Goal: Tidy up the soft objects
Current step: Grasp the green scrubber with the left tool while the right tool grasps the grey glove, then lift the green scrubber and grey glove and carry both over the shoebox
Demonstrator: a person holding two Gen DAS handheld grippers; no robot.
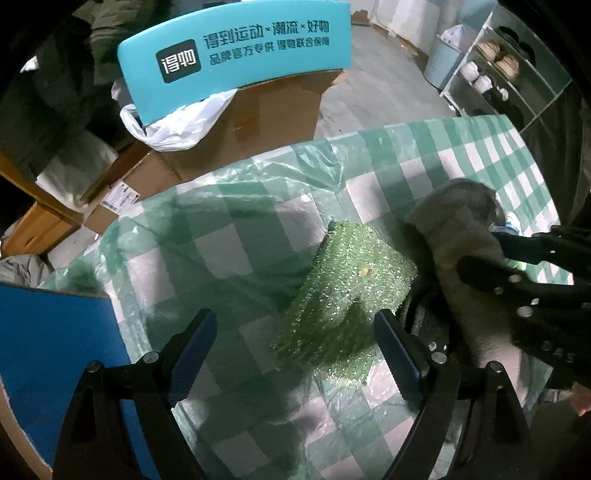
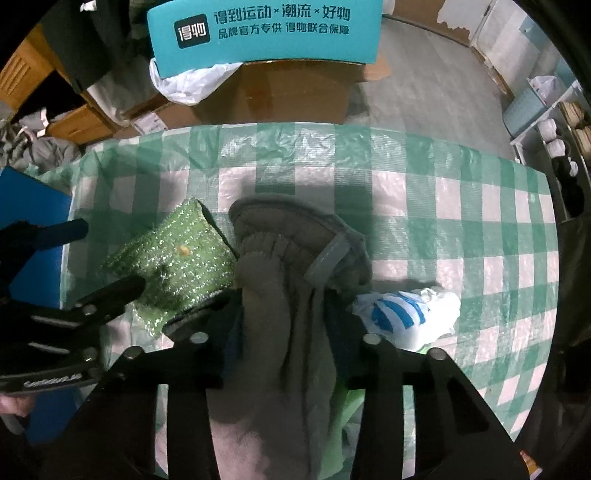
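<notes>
right tool clamping grey slipper, green sponge between spread left tool

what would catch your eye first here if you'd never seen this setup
The sparkly green sponge in the middle of the green checked tablecloth, right ahead of the open left gripper. Beside it, the right gripper is shut on a grey fluffy glove. Behind the table stands a bright teal box.

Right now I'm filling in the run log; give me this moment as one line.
left gripper: open, at green scrubber | right gripper: shut on grey slipper | surface: checked cloth
</notes>
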